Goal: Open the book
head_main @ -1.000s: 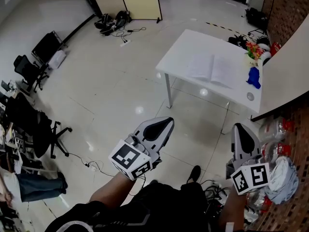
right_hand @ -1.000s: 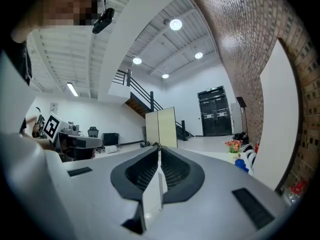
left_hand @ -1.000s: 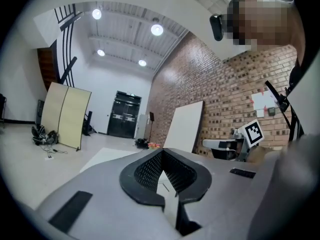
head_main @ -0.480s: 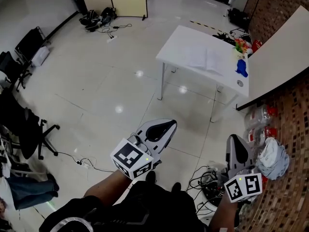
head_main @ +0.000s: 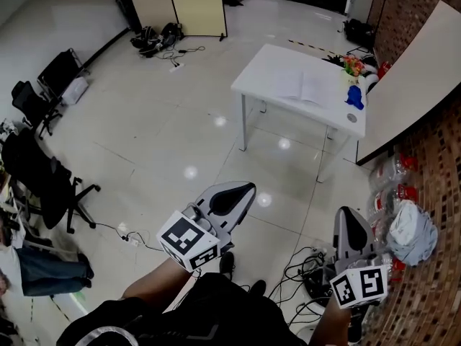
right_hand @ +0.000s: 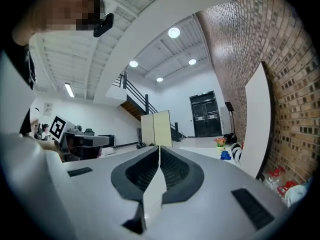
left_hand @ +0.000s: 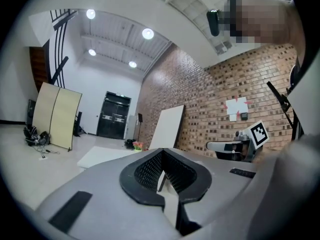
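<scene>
The book (head_main: 303, 86) lies open, white pages up, on a white table (head_main: 261, 83) far ahead of me across the floor. Both grippers are held low in front of my body, well short of the table. My left gripper (head_main: 241, 188) is shut with nothing in it, and its jaws meet at the tip in the left gripper view (left_hand: 163, 150). My right gripper (head_main: 348, 212) is also shut and empty, its jaws pressed together in the right gripper view (right_hand: 159, 146). The table (left_hand: 100, 157) shows small beyond the left jaws.
A blue object (head_main: 354, 96) and flowers (head_main: 352, 65) stand at the table's right end. A white board (head_main: 410, 71) leans on the brick wall. Bags (head_main: 412, 231) and cables (head_main: 310, 267) lie at the right, office chairs (head_main: 43, 186) at the left, a folding screen (head_main: 180, 2) behind.
The table with the book has shrunk and shifted up in the head view, so I stand farther from it. The right gripper sits lower in the picture. Both grippers stay shut.
</scene>
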Available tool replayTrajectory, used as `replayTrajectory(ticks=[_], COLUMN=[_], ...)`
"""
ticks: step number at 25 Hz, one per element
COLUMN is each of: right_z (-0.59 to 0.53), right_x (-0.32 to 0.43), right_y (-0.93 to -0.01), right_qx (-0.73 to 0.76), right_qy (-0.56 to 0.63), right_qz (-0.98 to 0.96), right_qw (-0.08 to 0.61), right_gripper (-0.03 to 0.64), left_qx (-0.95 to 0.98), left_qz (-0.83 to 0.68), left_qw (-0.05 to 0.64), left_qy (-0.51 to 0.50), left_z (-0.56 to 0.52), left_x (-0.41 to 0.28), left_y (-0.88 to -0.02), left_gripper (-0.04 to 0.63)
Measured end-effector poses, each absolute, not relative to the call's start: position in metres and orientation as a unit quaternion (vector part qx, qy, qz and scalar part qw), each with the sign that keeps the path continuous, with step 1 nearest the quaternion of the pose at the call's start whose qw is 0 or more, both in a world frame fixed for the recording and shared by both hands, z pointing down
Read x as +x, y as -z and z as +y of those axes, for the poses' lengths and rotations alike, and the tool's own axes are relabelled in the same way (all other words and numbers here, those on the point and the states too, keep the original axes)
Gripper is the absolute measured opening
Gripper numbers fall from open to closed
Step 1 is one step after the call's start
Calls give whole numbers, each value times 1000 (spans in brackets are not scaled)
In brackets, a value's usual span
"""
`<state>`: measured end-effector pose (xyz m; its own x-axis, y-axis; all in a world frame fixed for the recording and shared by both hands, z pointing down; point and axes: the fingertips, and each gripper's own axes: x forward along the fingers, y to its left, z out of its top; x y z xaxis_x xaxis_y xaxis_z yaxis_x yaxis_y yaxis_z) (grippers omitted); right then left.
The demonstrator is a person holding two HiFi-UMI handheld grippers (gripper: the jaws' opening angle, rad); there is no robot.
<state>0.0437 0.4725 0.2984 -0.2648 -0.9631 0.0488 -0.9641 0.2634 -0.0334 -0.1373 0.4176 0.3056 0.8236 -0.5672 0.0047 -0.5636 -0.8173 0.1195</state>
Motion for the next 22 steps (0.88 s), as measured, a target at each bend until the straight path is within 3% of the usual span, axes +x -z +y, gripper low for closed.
replayTrajectory(ticks=[6, 22], right_z=[498, 520], right_x=[60, 9], right_y=[-299, -284], right_qx=[607, 626], right_qy=[-36, -25], right_qz=[-794, -779], right_qw=[-3, -4], right_gripper=[5, 5], left_qx=[951, 947], left_qz=[-305, -317], left_qw=[56, 49], left_qy=[-4, 12], left_z=[455, 475], left_x=[-130, -194], left_y=[-305, -296], left_gripper=[-5, -5])
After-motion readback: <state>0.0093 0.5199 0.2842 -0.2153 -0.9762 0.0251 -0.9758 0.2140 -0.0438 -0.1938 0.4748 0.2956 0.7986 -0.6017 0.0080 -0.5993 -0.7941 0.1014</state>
